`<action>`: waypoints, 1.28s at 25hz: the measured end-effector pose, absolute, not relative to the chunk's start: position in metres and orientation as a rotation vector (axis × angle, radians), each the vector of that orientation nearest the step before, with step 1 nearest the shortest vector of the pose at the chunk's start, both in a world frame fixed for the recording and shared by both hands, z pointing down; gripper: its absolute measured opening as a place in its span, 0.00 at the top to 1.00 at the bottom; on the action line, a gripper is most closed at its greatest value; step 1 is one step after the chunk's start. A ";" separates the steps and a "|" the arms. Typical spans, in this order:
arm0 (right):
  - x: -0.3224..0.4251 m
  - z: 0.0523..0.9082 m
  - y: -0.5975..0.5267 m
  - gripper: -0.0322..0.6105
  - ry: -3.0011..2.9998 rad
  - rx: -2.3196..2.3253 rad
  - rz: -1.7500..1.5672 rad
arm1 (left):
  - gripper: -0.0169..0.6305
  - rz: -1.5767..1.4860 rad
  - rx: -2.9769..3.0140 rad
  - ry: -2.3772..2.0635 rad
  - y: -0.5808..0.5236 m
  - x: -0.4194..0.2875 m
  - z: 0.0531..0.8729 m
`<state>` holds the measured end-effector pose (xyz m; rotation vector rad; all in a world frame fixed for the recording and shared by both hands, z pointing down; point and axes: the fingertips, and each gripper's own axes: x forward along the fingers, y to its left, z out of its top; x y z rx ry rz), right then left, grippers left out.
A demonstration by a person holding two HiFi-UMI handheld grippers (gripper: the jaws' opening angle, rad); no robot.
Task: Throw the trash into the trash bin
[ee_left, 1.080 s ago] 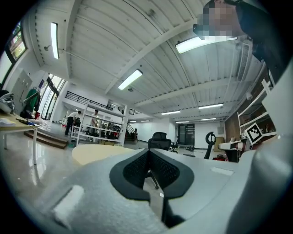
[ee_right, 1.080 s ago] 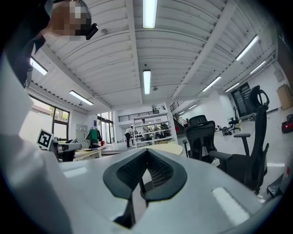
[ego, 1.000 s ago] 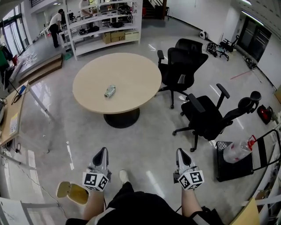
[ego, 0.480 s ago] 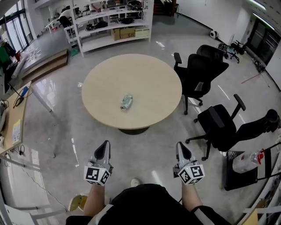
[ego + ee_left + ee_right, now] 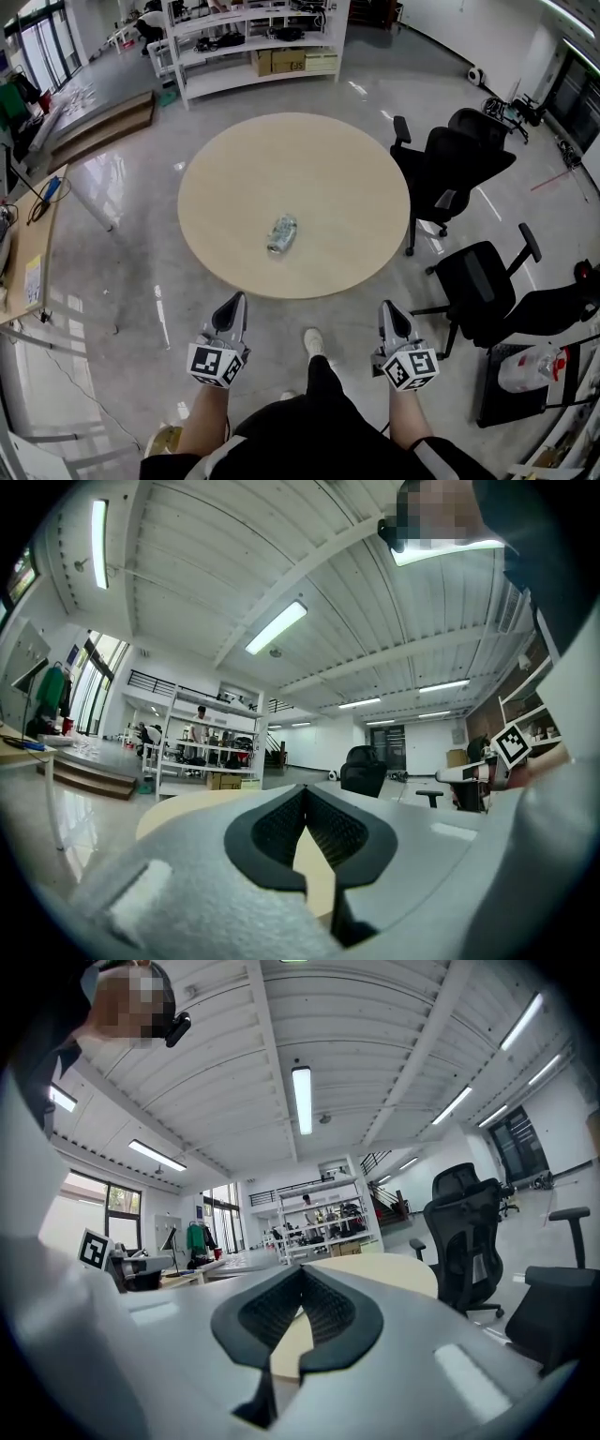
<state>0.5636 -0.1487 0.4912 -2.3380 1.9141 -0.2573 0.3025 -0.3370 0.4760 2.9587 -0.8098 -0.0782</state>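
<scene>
While the person stands just short of it, the head view shows a round beige counter (image 5: 356, 169) with a crumpled can (image 5: 281, 234) lying on its side on the near half of the top, a little left of the middle and well apart from both tools. The left gripper (image 5: 236, 302) and the right gripper (image 5: 389, 309) are held side by side below the counter's near edge, both pointing toward it, each with its marker cube nearest the person, and neither touches the can or the counter. Two black office chairs (image 5: 455, 169) stand to the right of the counter, a white shelf unit (image 5: 253, 37) stands beyond it, and a plastic bottle (image 5: 525, 366) lies on a black cart at the far right. In the left gripper view the dark ribbed fingers (image 5: 272, 827) are clenched together at their tips with nothing between them; only the pale counter edge shows past them. In the right gripper view the fingers (image 5: 272, 1312) are likewise pressed tip to tip and empty, with the counter ahead and a black chair to their right.
</scene>
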 end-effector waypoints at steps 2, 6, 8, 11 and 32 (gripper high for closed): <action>0.579 0.490 -0.178 0.94 1.937 -2.315 -0.257 | 0.97 -0.066 2.959 -0.829 -0.360 0.319 0.475; 0.614 0.479 -0.242 0.94 2.034 -2.260 -0.199 | 0.97 -0.096 2.961 -0.881 -0.407 0.351 0.462; 0.631 0.474 -0.275 0.94 2.105 -2.226 -0.169 | 0.97 -0.117 2.968 -0.897 -0.426 0.370 0.456; 0.648 0.475 -0.323 0.94 2.220 -2.144 -0.177 | 0.97 -0.126 2.953 -0.938 -0.447 0.390 0.455; 0.494 0.643 -0.480 0.56 3.650 -1.024 0.015 | 0.97 0.044 2.612 -1.318 -0.470 0.309 0.551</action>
